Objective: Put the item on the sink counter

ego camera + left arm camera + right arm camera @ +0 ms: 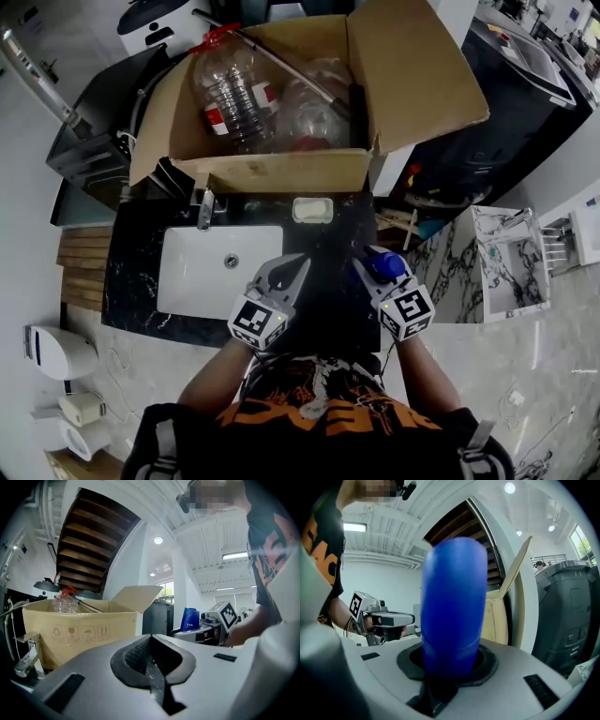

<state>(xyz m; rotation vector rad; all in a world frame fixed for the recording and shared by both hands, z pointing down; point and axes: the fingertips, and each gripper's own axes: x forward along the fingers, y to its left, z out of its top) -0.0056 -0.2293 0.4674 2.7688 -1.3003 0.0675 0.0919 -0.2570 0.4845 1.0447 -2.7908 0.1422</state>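
Reaches both forearms forward, side by side. Holds left tool [284,270] level at the right edge of the sink [187,281], jaws together, nothing between them. Holds right tool [377,272] further right of the sink, clamped on a blue bottle [387,265].

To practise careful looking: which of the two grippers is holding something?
The right gripper: its jaws clamp a blue bottle, while the left gripper is shut on nothing.

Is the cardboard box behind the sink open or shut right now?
Open: the cardboard box has its flaps folded outward, and the head view looks straight down onto the clear plastic bottles inside it.
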